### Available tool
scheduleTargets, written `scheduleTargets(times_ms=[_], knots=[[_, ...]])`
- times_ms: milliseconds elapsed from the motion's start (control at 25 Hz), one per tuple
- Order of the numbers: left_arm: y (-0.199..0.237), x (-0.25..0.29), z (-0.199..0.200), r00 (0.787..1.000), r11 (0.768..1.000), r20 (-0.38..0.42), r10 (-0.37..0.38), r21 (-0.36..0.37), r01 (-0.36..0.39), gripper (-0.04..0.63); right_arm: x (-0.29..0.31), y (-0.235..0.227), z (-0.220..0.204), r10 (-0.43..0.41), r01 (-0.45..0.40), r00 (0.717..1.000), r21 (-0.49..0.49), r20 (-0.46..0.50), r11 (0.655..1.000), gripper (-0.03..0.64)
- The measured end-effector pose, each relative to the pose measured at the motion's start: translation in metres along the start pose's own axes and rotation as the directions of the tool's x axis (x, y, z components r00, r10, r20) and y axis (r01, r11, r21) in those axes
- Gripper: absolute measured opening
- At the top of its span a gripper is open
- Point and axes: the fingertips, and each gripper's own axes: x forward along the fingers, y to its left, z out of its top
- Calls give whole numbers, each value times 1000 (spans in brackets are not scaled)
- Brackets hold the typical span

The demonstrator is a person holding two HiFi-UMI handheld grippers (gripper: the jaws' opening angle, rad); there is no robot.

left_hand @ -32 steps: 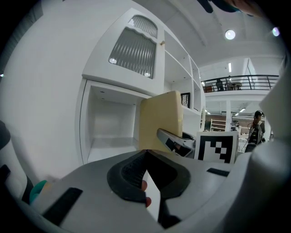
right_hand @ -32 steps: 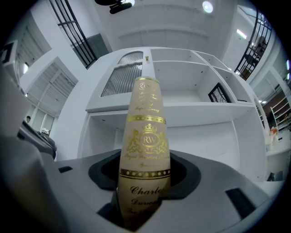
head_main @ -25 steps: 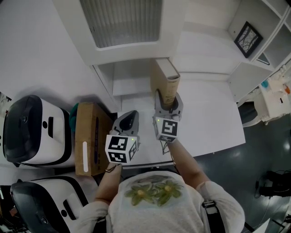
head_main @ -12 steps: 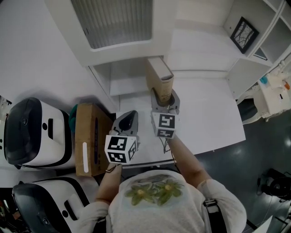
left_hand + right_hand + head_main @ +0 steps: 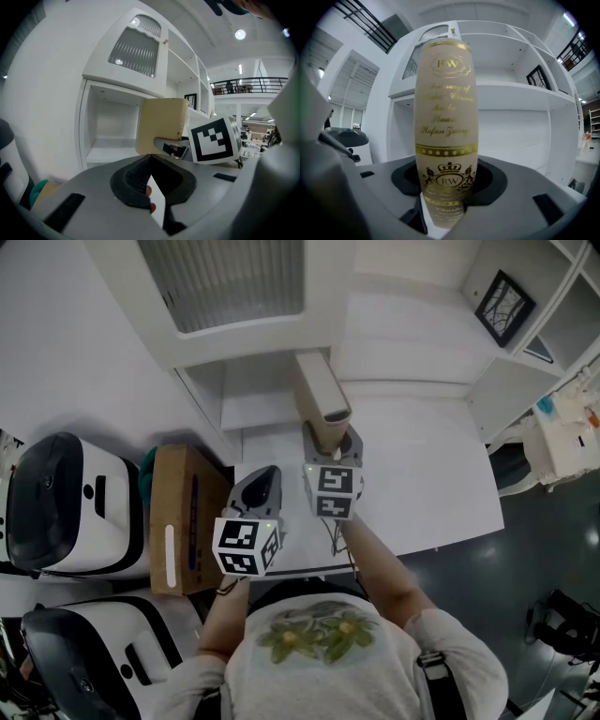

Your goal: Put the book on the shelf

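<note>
Off the left edge of the counter [image 5: 422, 474]: two glossy white-and-black rounded housings [image 5: 66, 507], one flat brown cardboard box [image 5: 183, 521]. Over the front edge, one grey plastic left gripper [image 5: 267, 474], jaws together on nothing. Just right of it, one right gripper [image 5: 330, 439] is clamped on the low spine end of one book [image 5: 319, 390], beige with a rounded gold-stamped spine, held upright off the counter at the front of the white shelf [image 5: 253, 413], by its low open compartment.
</note>
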Motion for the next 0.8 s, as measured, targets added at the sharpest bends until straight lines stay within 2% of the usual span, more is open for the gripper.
scheduleTargets(times_ms=[240,800], knots=[[0,-3,-8,1000,1000,-13,4,-6,-4,25,3,4,-2,11,-11,998,10,-66,1000,232],[20,0,5,999,999,-21,-35,-14,34,25,7,8,-1,-33,36,994,30,-101,999,232]])
